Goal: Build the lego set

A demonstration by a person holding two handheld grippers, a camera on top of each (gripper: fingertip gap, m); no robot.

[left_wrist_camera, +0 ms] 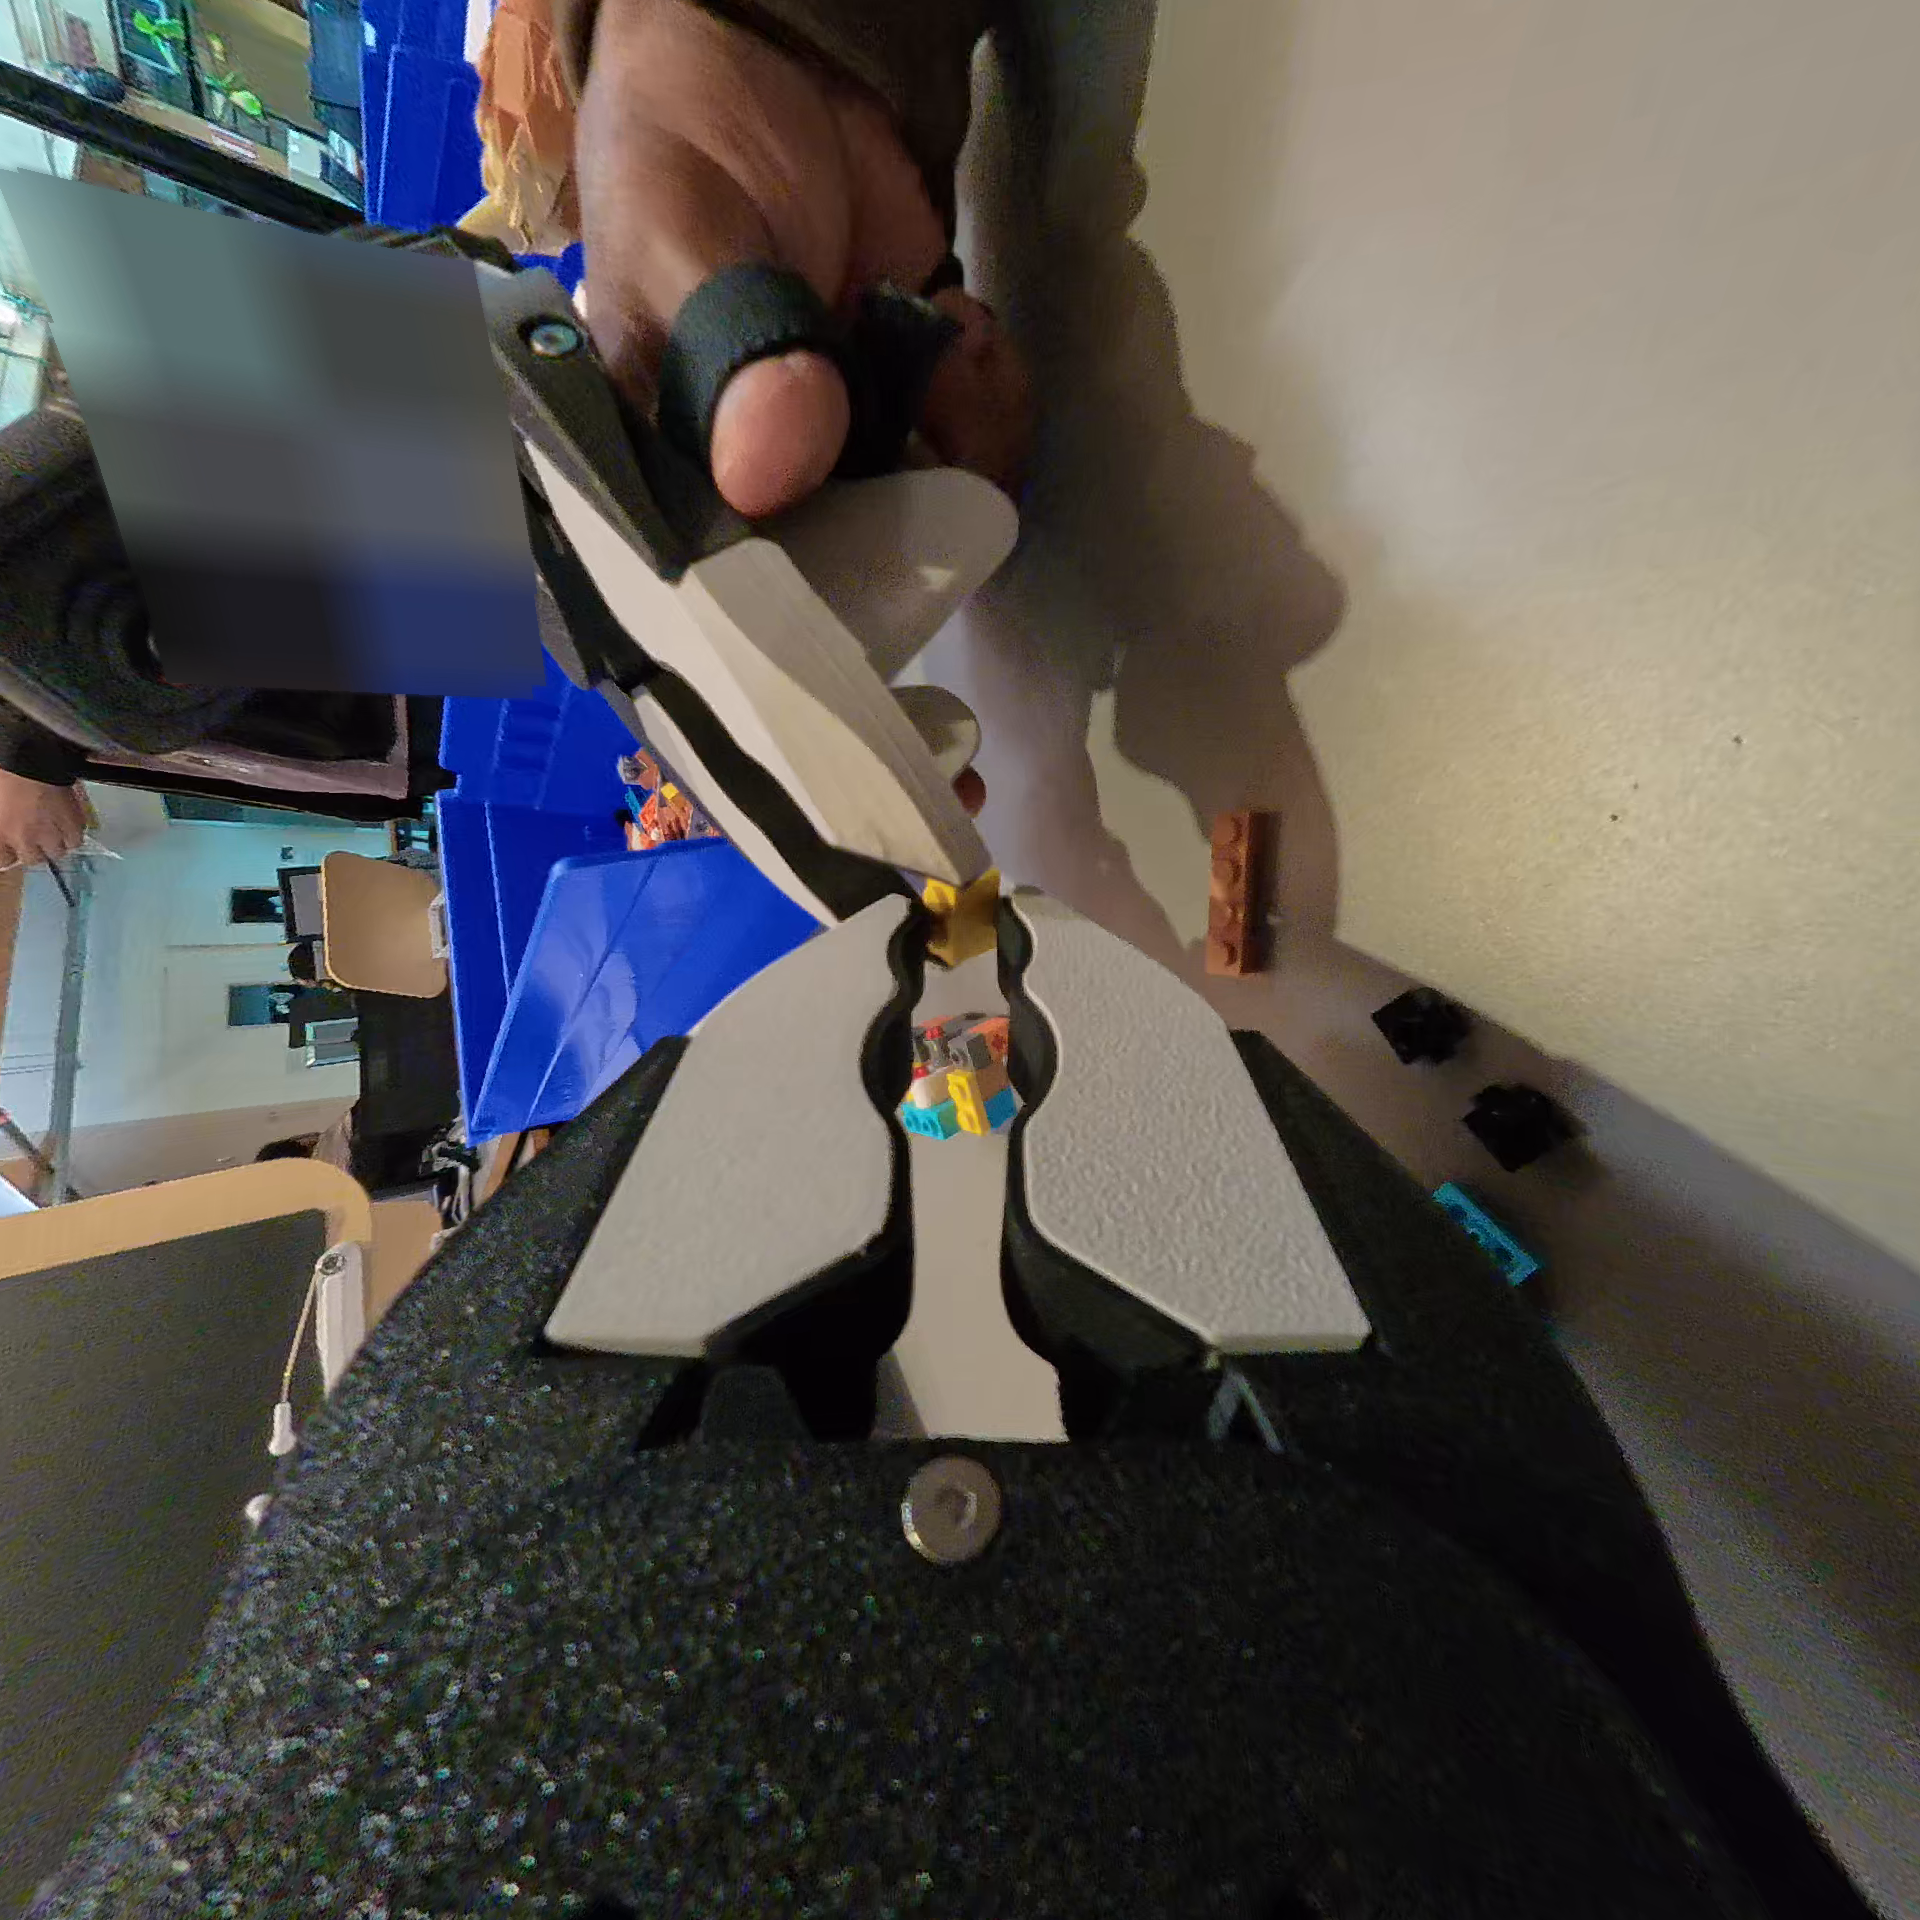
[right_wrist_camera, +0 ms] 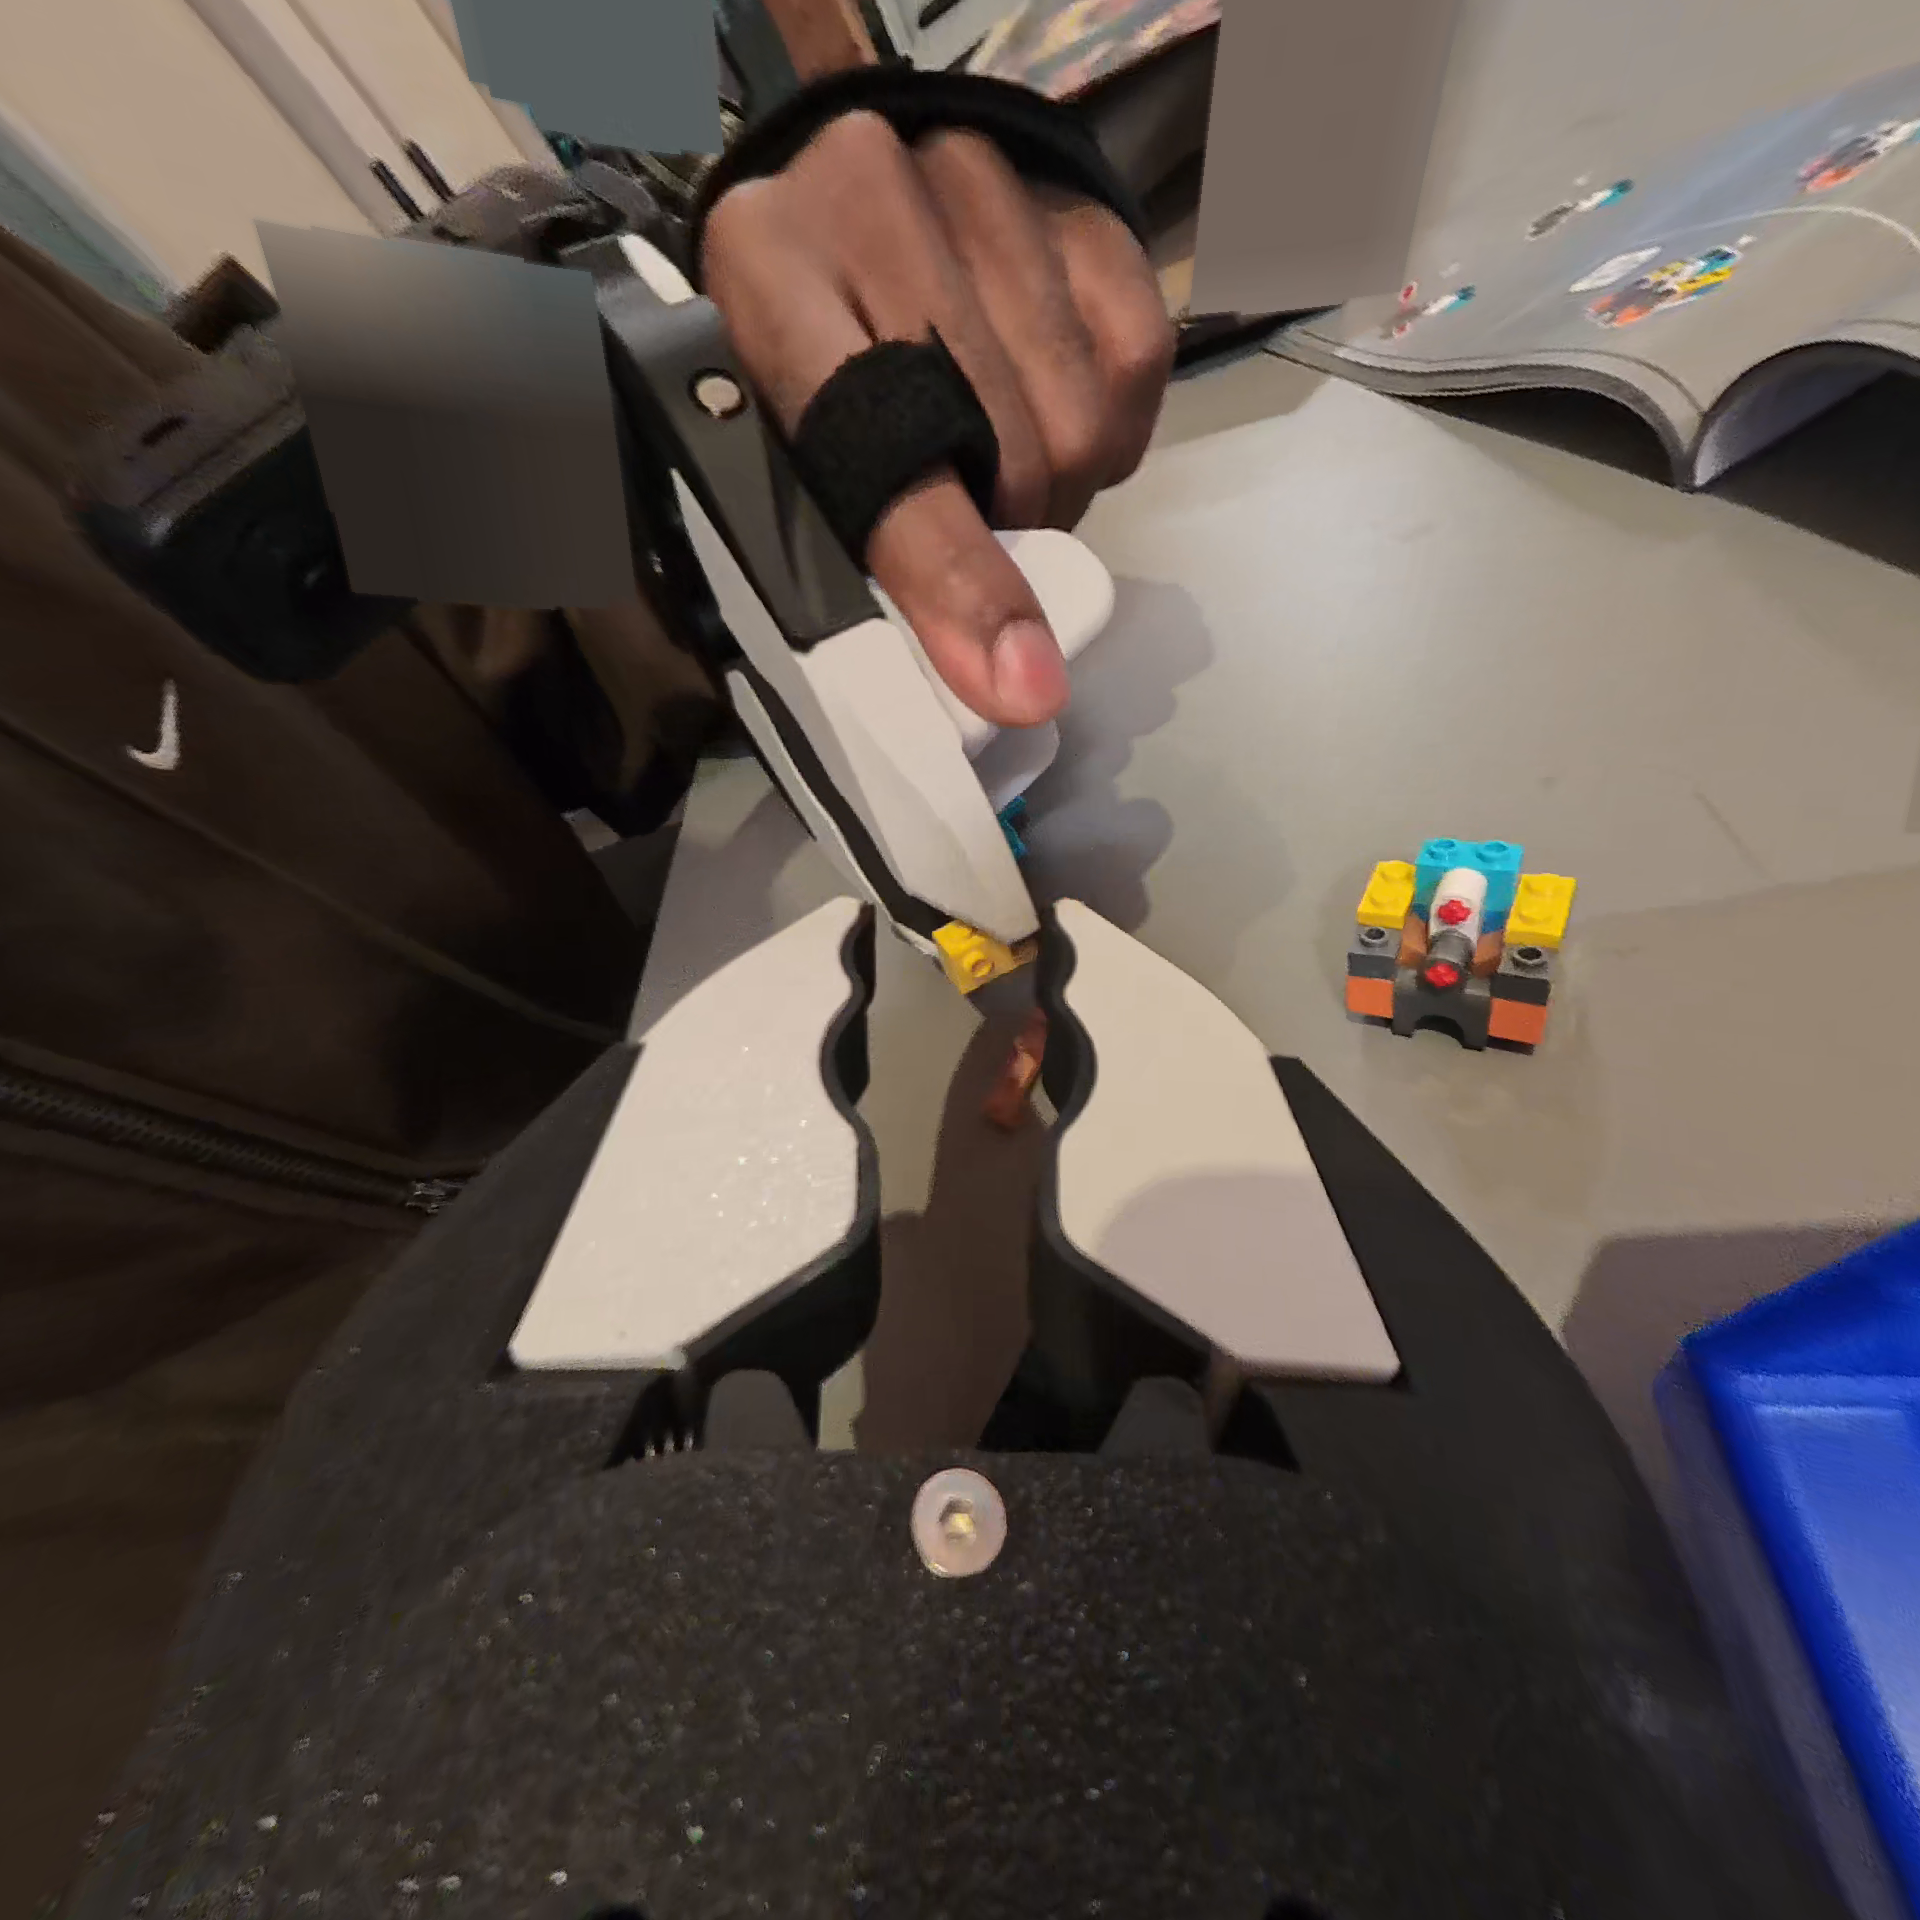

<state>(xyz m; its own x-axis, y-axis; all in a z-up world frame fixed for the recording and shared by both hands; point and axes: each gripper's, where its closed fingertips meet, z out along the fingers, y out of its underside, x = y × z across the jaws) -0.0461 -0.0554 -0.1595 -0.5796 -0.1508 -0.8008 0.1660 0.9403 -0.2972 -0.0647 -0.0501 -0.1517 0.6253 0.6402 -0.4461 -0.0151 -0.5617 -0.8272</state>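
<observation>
1. My left tongs [left_wrist_camera: 961, 920] are clamped on a small yellow brick [left_wrist_camera: 958, 923], held right at the tips.
2. My right tongs [right_wrist_camera: 961, 940] meet the same yellow brick [right_wrist_camera: 975, 961] from the other side. In the left wrist view their tips press on top of it. In the right wrist view the brick sits against the right finger only, with a gap on its left. Can't tell if these tongs are gripping.
3. A brown piece [right_wrist_camera: 1018, 1070] hangs just under the yellow brick, against the inner edge of my right tongs' right finger. Blurred, so I can't tell how it attaches.
4. The partly built model [right_wrist_camera: 1455, 951] sits on the grey table [right_wrist_camera: 1403, 675], well apart from the tongs: blue top, yellow side bricks, white and red centre, grey and orange base.
5. Loose parts on the table in the left wrist view: a brown plate [left_wrist_camera: 1242, 894], two black pieces [left_wrist_camera: 1421, 1023] [left_wrist_camera: 1517, 1122], a teal piece [left_wrist_camera: 1486, 1231].
6. Blue bin [left_wrist_camera: 644, 966] stands beside the work area.
7. Open instruction booklet [right_wrist_camera: 1662, 281] lies at the far side of the table.
</observation>
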